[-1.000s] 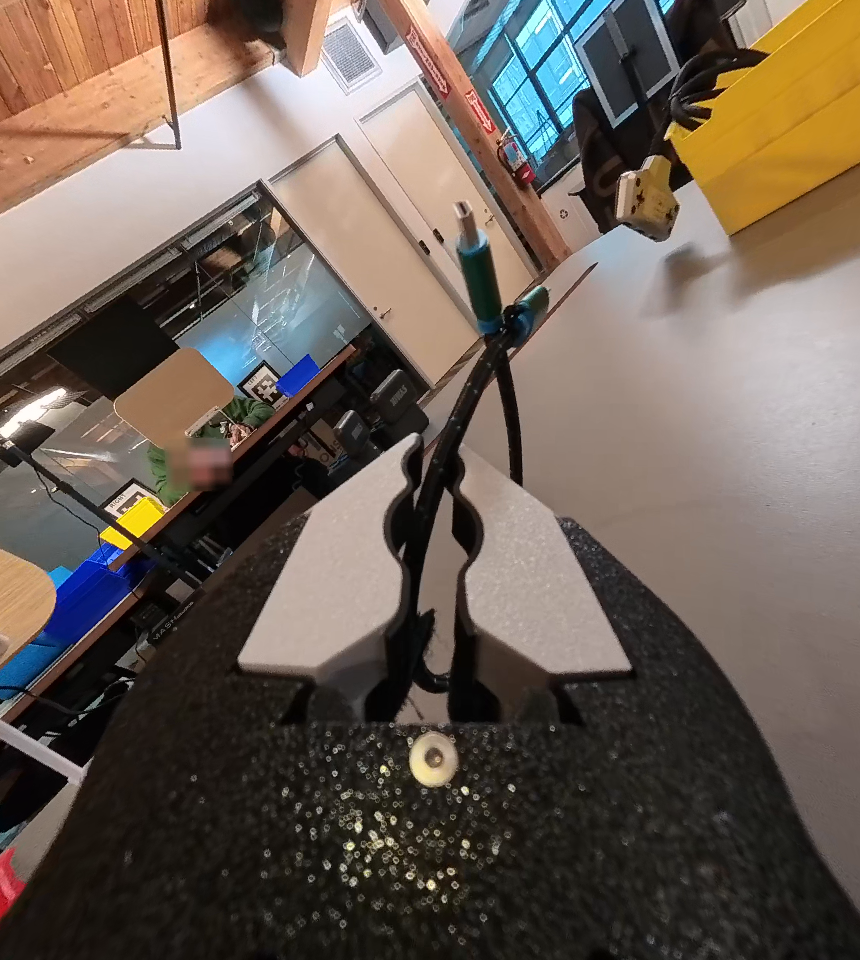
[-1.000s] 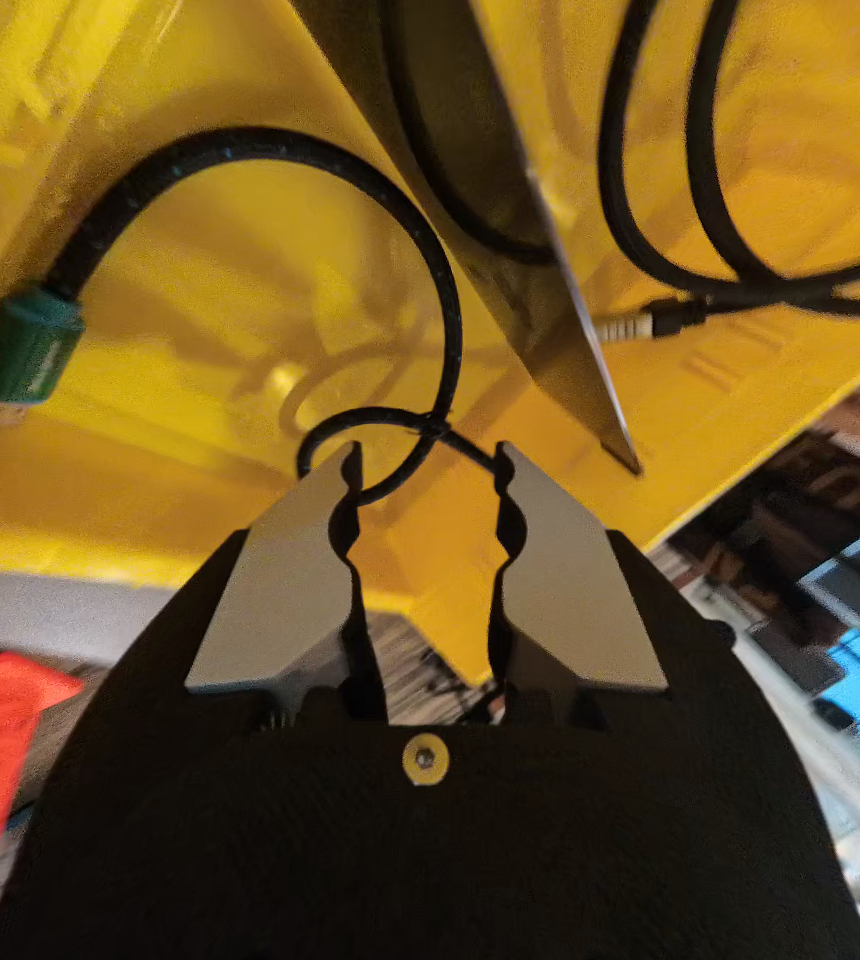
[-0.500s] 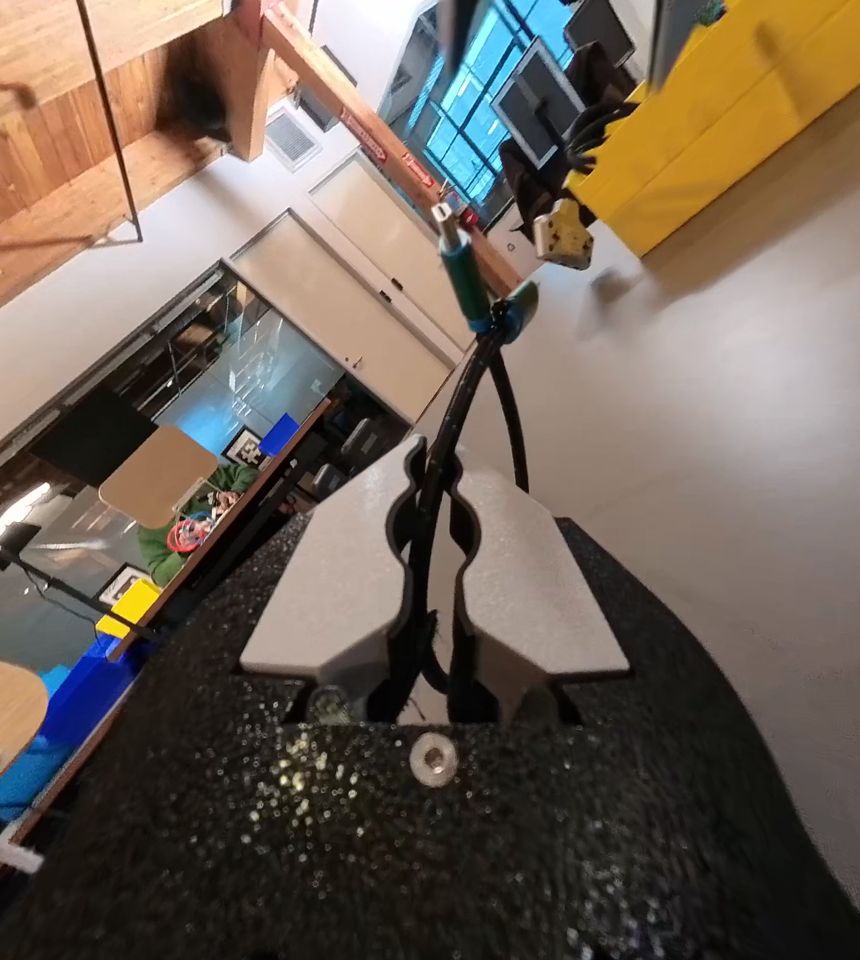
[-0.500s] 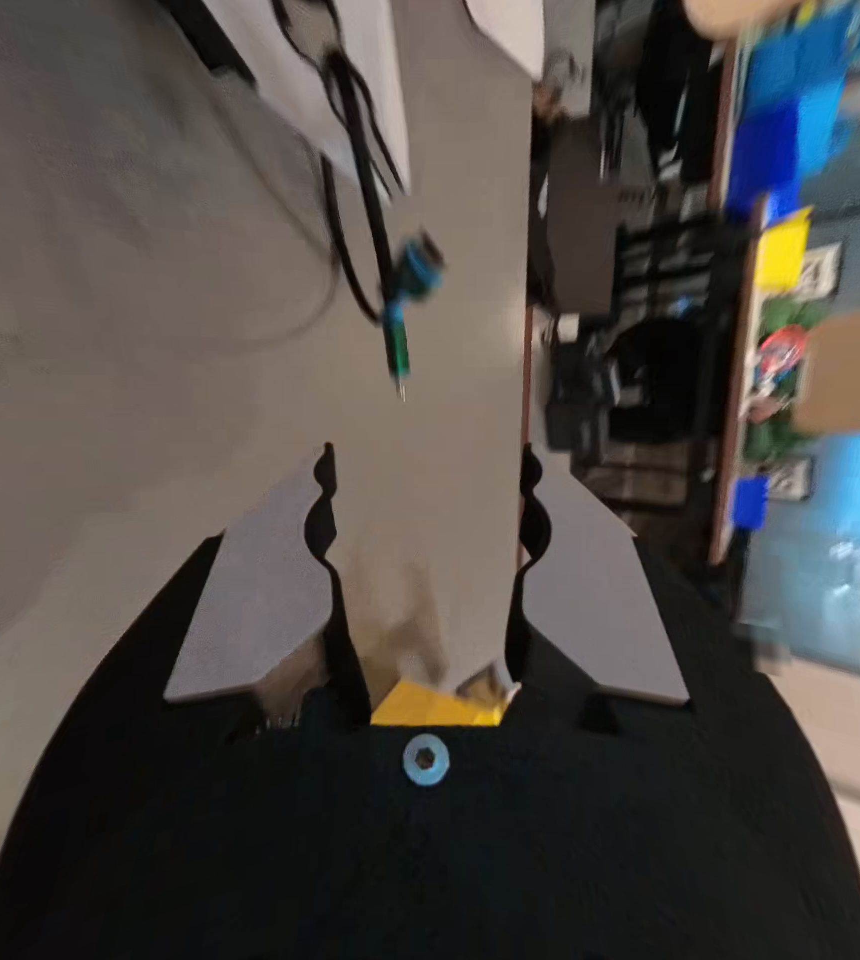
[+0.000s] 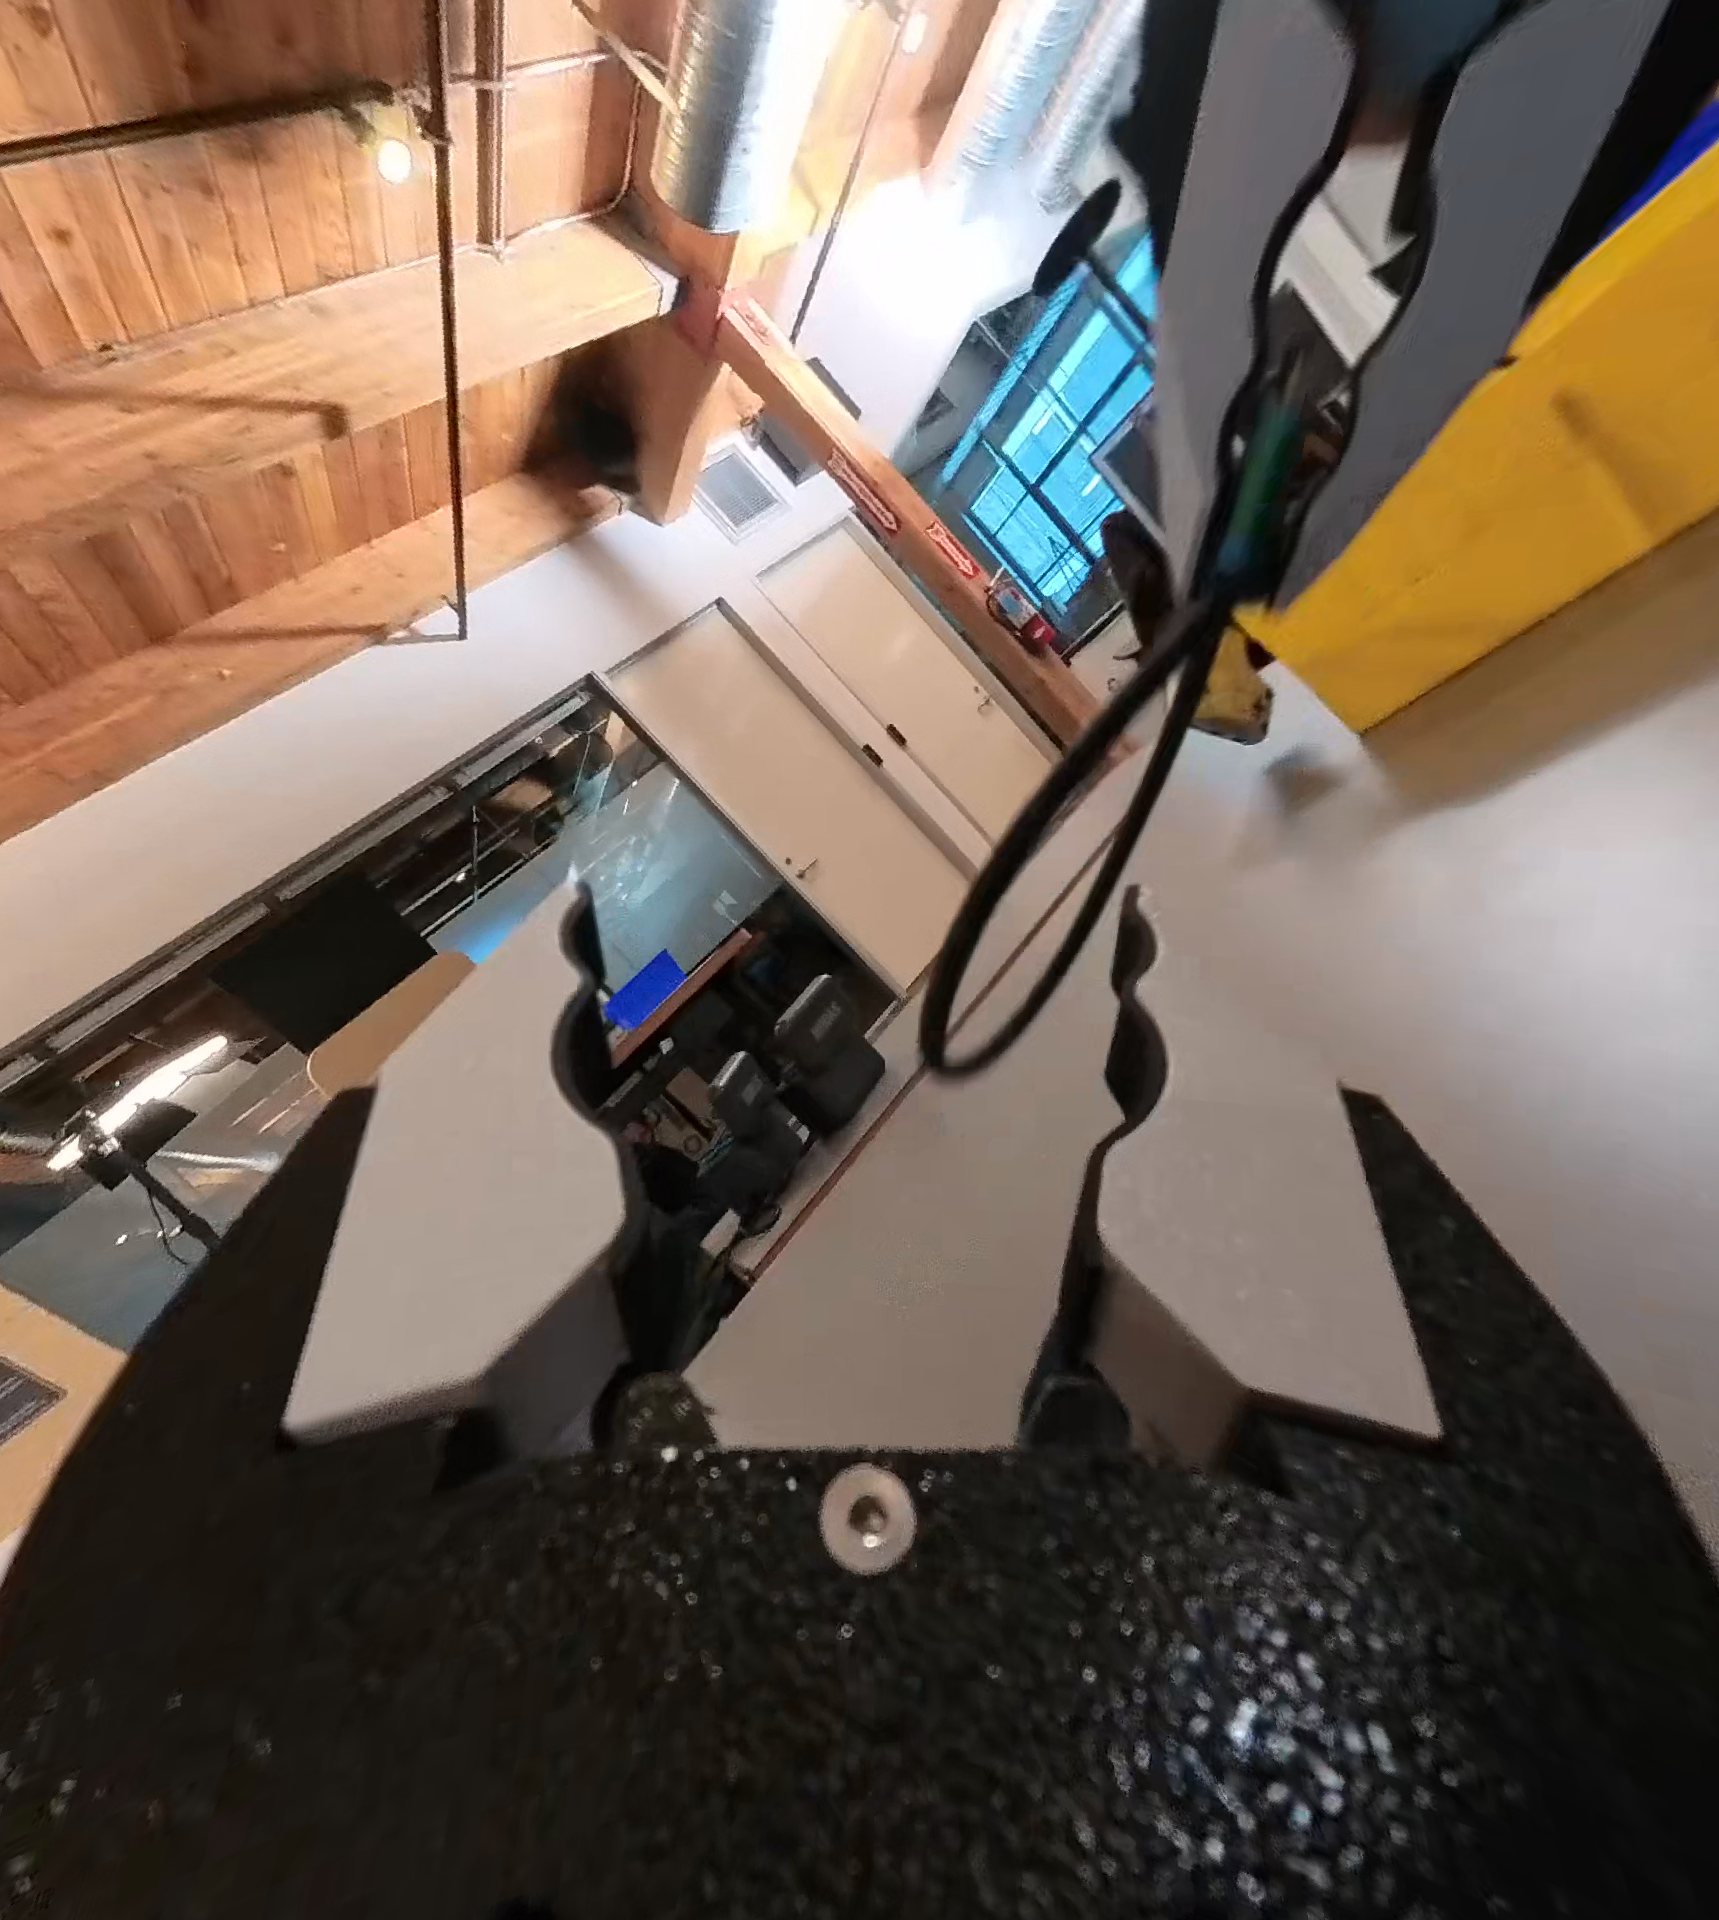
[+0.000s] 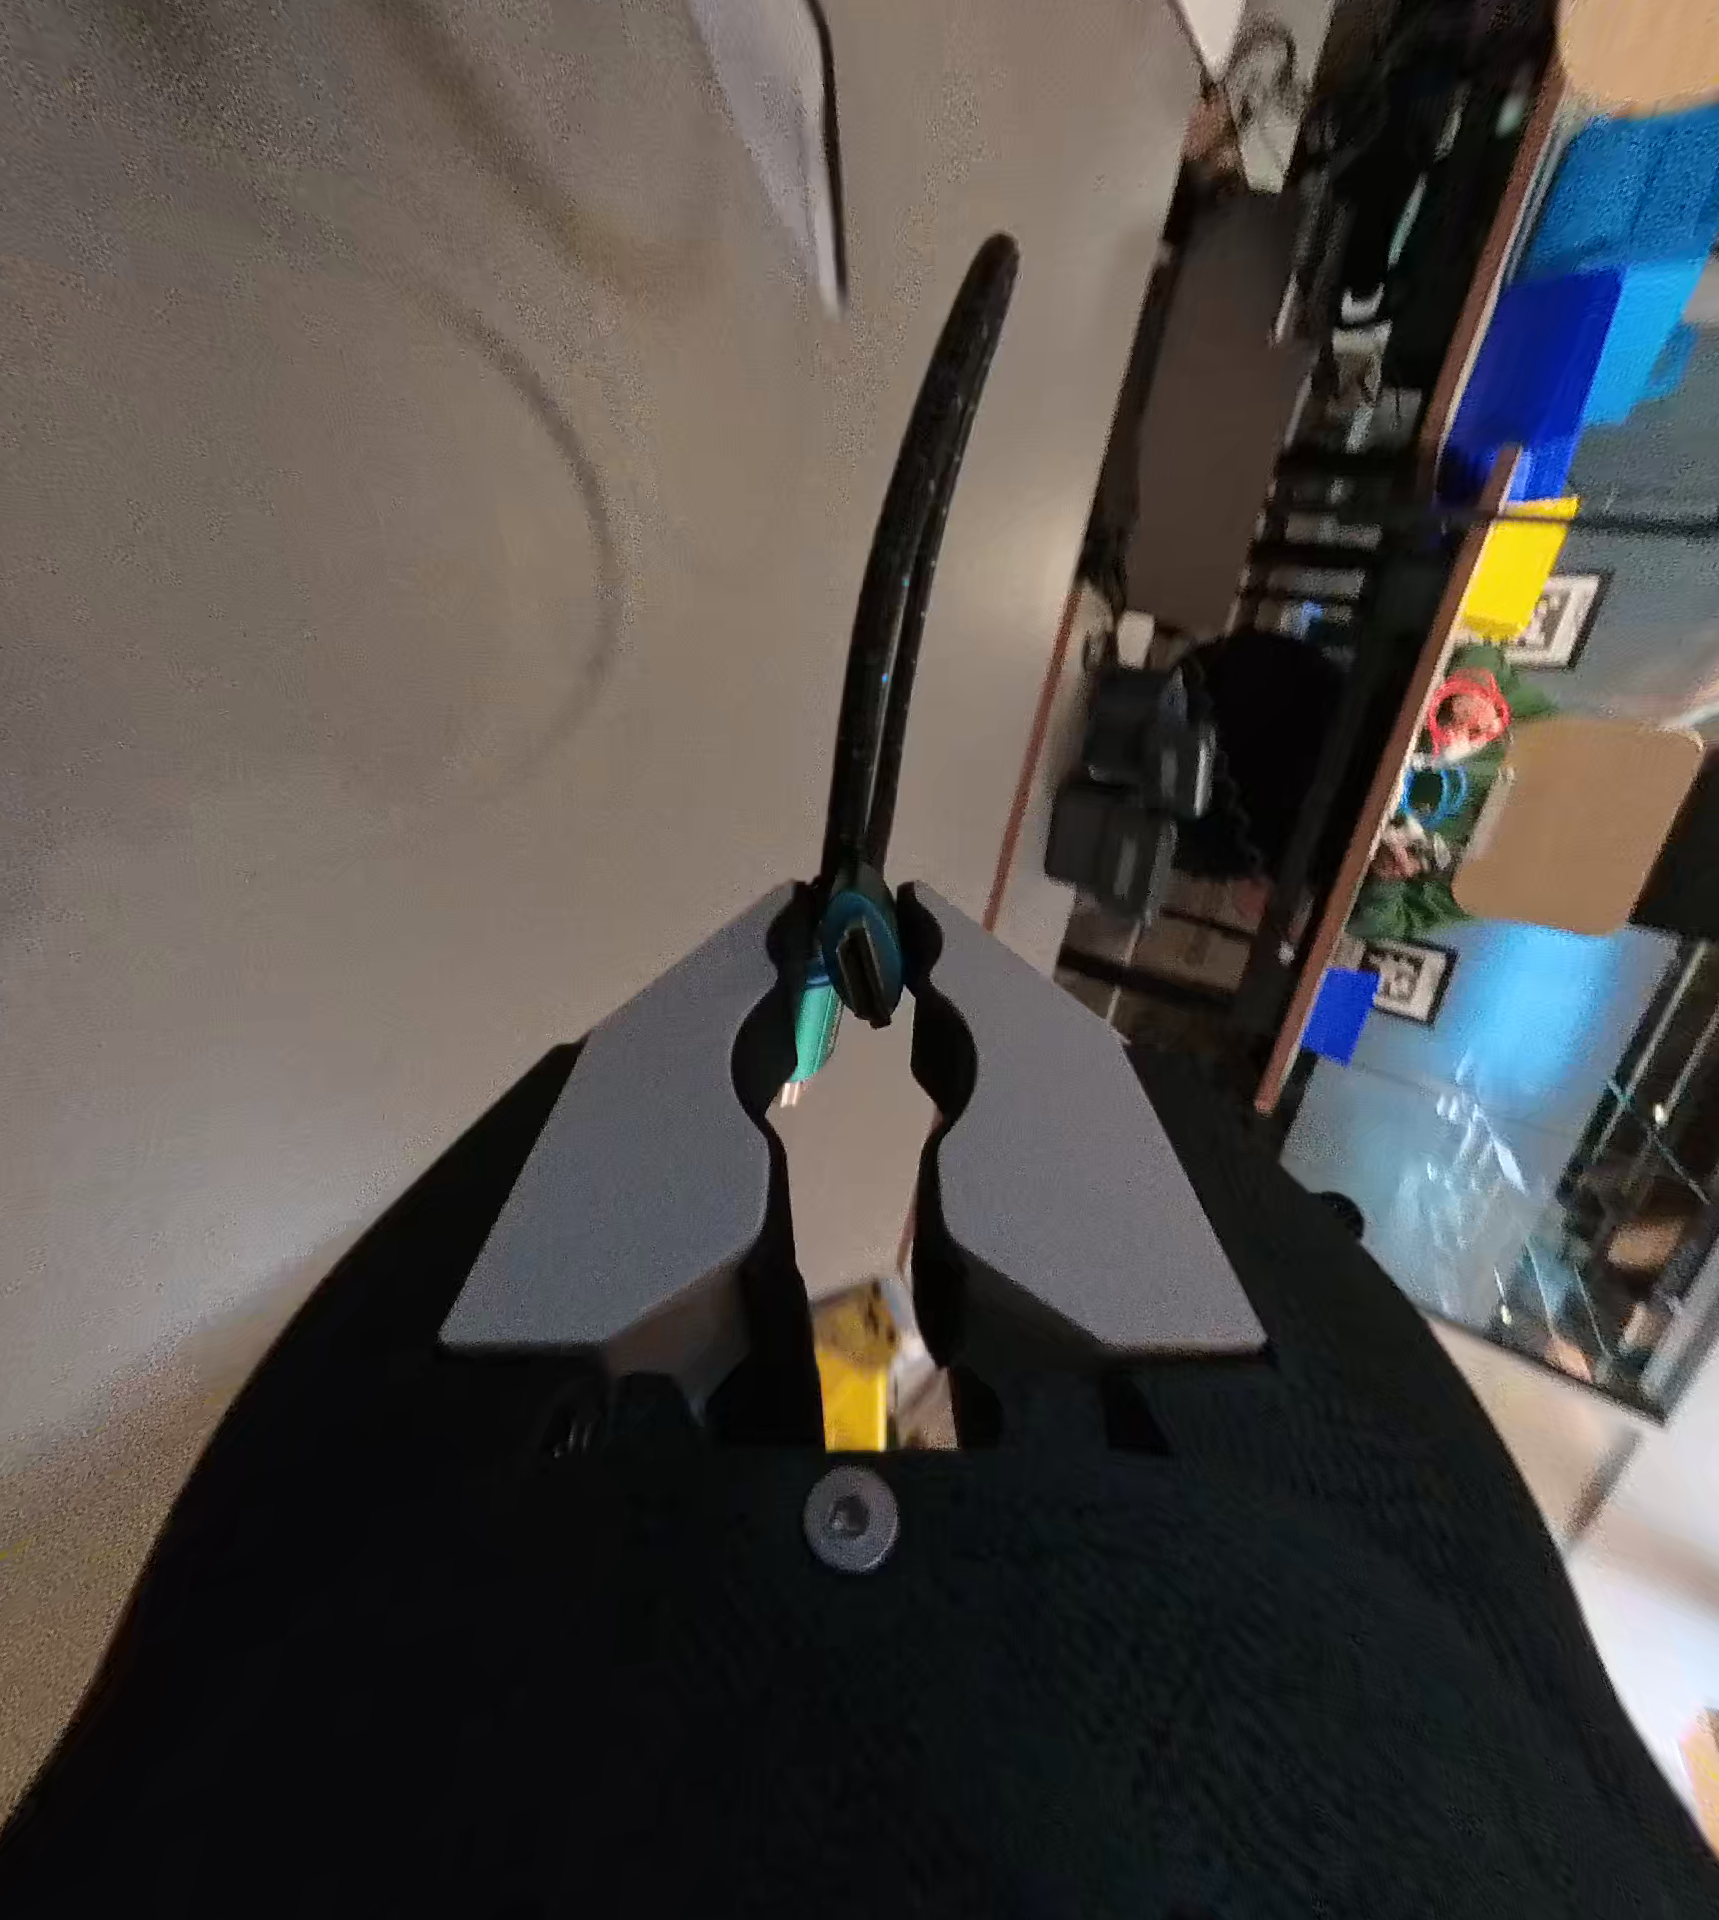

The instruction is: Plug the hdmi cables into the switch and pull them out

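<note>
Bench (image 5: 1561, 1039): pale grey surface, seen in both views; it fills the right of the left wrist view and the left of the right wrist view.
Bin (image 5: 1582, 416): yellow, standing on the bench at the far right of the left wrist view; only a small yellow patch shows low between the fingers in the right wrist view.
Left tool (image 5: 855, 935): fingers spread wide, nothing between them.
Right tool (image 6: 847, 904): fingers drawn narrow, tips pinching the cable at its green plugs; in the left wrist view it hangs at the upper right, blurred.
Cable (image 5: 1031, 883): black and doubled into a loop; it hangs from the right tool, its lower bend just beyond the left tool's fingertips and apart from them, above the bench.
Plugs (image 6: 850, 971): two green ends bundled together; one faces the camera, one points down along the left finger.
Left wrist view only: the hanging loop, the wooden ceiling, the doors and windows.
Right wrist view only: the grip on the plugs, the cable (image 6: 938, 499) rising away in a curve, the blue and yellow boxes on shelves at right.
</note>
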